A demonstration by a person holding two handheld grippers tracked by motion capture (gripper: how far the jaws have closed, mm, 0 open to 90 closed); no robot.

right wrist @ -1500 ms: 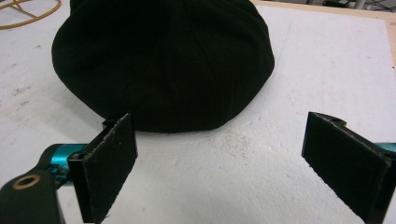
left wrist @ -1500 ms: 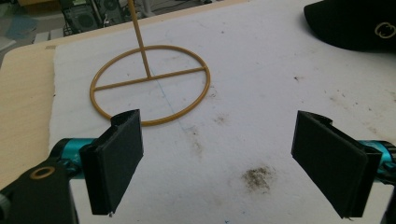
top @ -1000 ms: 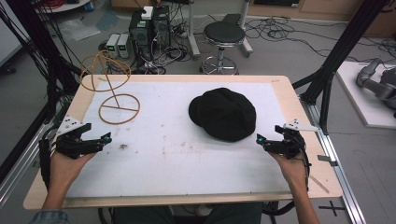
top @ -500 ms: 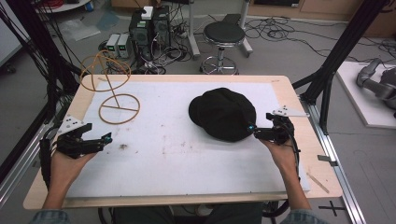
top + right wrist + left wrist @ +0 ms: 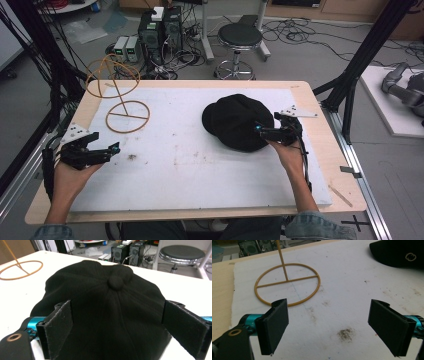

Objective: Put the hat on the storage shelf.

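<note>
A black cap (image 5: 235,121) lies crown-up on the white mat, right of centre; in the right gripper view the cap (image 5: 107,312) shows its top button close ahead. My right gripper (image 5: 261,131) hovers at the cap's right edge, jaws open wide on either side of the crown, pads not pressing it. The right gripper (image 5: 116,332) holds nothing. A gold wire hat stand (image 5: 121,102) rises from its ring base at the mat's back left; the stand's base ring (image 5: 287,285) lies ahead of my left gripper (image 5: 334,331). My left gripper (image 5: 111,149) rests open and empty at the mat's left edge.
The white mat (image 5: 185,150) covers a wooden table (image 5: 320,115). A dirt smudge (image 5: 346,333) marks the mat near the left gripper. Behind the table stand a round stool (image 5: 241,37), computer boxes (image 5: 159,27) and floor cables. Black frame posts (image 5: 362,60) flank the table.
My right gripper has moved left and away from the table's right edge until its open jaws reach over the cap's rim. The left gripper has stayed put.
</note>
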